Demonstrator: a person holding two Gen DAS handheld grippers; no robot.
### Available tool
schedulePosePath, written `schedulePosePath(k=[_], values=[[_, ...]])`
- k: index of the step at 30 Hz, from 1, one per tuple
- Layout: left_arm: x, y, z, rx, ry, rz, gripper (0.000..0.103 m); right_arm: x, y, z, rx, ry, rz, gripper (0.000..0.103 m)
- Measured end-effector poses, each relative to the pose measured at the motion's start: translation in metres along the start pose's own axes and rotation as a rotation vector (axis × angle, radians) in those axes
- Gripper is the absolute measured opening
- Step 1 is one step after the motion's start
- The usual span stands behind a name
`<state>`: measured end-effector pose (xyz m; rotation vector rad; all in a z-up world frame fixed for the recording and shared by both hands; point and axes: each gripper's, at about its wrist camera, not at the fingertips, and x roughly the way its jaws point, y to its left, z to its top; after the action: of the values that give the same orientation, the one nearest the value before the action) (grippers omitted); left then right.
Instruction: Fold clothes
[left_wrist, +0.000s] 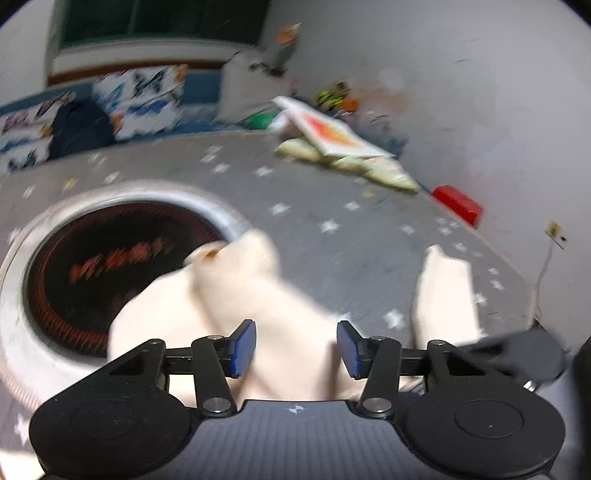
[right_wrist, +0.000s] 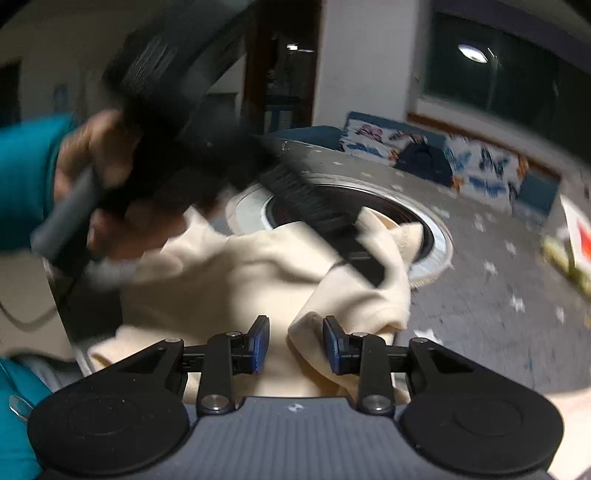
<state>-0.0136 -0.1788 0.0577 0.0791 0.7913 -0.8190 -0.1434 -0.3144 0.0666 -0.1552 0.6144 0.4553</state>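
From my left wrist camera, a cream garment (left_wrist: 258, 314) lies rumpled on the grey star-patterned table (left_wrist: 351, 229), one fold draped over the rim of the round recessed burner (left_wrist: 110, 258). My left gripper (left_wrist: 296, 349) hangs over the cloth, fingers spread, nothing pinched. A red box (left_wrist: 458, 205) sits at the far edge.

From my right wrist camera, the same garment (right_wrist: 240, 280) bunches up; my right gripper (right_wrist: 295, 343) stands open with a fold between its pads. Only here do I see a bare hand (right_wrist: 99, 177) gripping the other tool's handle.
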Motion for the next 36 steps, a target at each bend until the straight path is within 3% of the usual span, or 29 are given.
schedulePosePath(k=[4, 7, 12, 15, 19, 24, 28, 32, 36], values=[[-0.002, 0.015, -0.009, -0.021, 0.027, 0.033, 0.050, -0.011, -0.043, 0.008, 0.251, -0.039, 0.004, 0.031], [-0.005, 0.021, -0.013, -0.038, 0.033, 0.041, 0.050, -0.003, -0.077, 0.008, 0.435, -0.018, 0.004, 0.033], [-0.023, 0.036, -0.003, -0.056, -0.046, 0.087, 0.051, 0.020, -0.109, -0.003, 0.636, 0.041, 0.083, 0.032], [-0.026, 0.051, 0.008, -0.082, -0.073, 0.133, 0.052, 0.031, -0.106, -0.004, 0.631, 0.048, 0.107, 0.019], [-0.016, 0.064, 0.016, -0.087, -0.070, 0.169, 0.053, 0.026, -0.098, 0.006, 0.532, 0.019, 0.058, 0.014], [0.004, 0.072, 0.018, -0.072, -0.031, 0.182, 0.053, 0.005, -0.086, 0.021, 0.337, -0.002, -0.092, 0.014], [0.014, 0.072, 0.016, -0.058, -0.014, 0.169, 0.053, 0.004, -0.086, 0.021, 0.313, 0.047, -0.115, 0.015], [0.021, 0.070, 0.014, -0.040, 0.000, 0.159, 0.051, 0.009, -0.089, 0.017, 0.333, 0.074, -0.131, 0.023], [0.025, 0.068, 0.014, -0.020, -0.006, 0.156, 0.040, 0.011, -0.093, 0.015, 0.335, 0.071, -0.125, 0.020]])
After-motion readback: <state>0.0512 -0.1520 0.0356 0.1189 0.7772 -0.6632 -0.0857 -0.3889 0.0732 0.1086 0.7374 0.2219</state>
